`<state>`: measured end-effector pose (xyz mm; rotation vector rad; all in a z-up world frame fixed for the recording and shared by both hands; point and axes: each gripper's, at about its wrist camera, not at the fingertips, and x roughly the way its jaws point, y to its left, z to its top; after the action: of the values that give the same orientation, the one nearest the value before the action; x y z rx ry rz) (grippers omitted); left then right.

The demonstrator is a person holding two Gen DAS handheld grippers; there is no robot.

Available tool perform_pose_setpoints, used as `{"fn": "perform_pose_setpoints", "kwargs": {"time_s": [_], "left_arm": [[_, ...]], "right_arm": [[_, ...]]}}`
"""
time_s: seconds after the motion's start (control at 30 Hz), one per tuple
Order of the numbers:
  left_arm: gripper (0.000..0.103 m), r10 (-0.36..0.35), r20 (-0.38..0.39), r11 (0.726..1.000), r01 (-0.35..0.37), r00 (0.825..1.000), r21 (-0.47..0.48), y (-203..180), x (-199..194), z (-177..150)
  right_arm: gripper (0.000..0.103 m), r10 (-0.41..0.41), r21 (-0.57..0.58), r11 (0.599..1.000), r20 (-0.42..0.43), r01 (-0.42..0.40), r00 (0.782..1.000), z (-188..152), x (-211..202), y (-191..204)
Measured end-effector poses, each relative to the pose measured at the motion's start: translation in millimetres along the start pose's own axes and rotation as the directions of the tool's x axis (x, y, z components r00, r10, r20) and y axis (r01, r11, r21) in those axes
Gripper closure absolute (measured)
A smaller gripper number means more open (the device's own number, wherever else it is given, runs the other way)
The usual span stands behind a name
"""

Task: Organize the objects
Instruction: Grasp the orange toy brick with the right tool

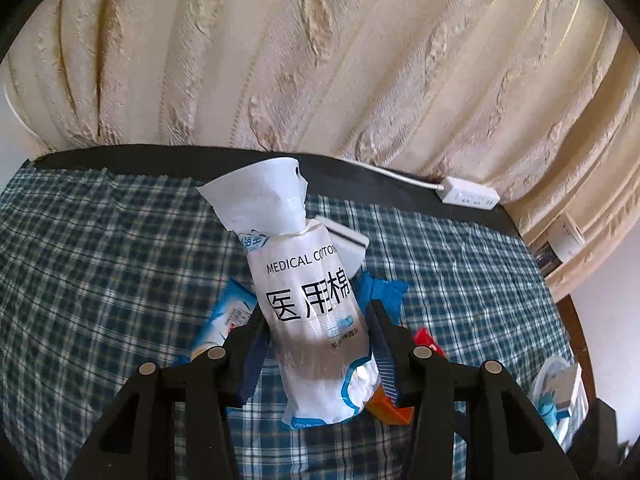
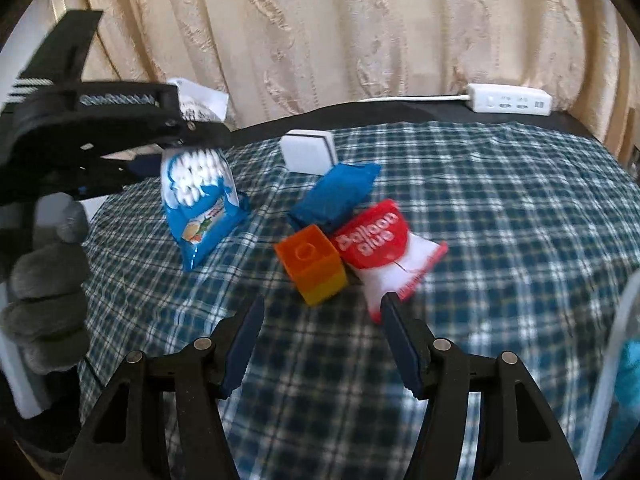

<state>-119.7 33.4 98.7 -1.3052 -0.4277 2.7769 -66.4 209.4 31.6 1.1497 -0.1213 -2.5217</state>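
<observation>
My left gripper (image 1: 316, 320) is shut on a white-and-blue bag of medical cotton swabs (image 1: 308, 304) and holds it above the checked cloth. The same bag (image 2: 196, 184) hangs from that gripper (image 2: 192, 130) in the right wrist view. My right gripper (image 2: 322, 312) is open and empty, low over the cloth. Just beyond it lie an orange-and-yellow toy block (image 2: 314, 266), a red-and-white "Balloon glue" packet (image 2: 384, 248) and a blue packet (image 2: 334, 196). A blue-and-white packet (image 1: 222, 320) lies under the held bag.
A blue checked cloth (image 2: 500, 220) covers the table. A small white box (image 2: 306, 156) stands behind the pile. A white power strip (image 2: 508, 98) lies at the back edge by the beige curtain (image 2: 320, 32). A white-rimmed container (image 1: 560, 392) with items sits at far right.
</observation>
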Motion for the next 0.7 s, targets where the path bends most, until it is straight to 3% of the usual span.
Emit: {"fn": "perform_pose_setpoints", "kwargs": {"time_s": [0.47, 0.7], "left_arm": [[0.053, -0.012, 0.007, 1.000, 0.012, 1.000, -0.005, 2, -7, 1], [0.053, -0.011, -0.004, 1.000, 0.011, 1.000, 0.004, -1, -4, 0]], "right_arm": [[0.043, -0.016, -0.047, 0.999, 0.010, 0.017, 1.000, 17, 31, 12], [0.057, -0.052, -0.074, 0.996, 0.016, 0.053, 0.998, 20, 41, 14]]}}
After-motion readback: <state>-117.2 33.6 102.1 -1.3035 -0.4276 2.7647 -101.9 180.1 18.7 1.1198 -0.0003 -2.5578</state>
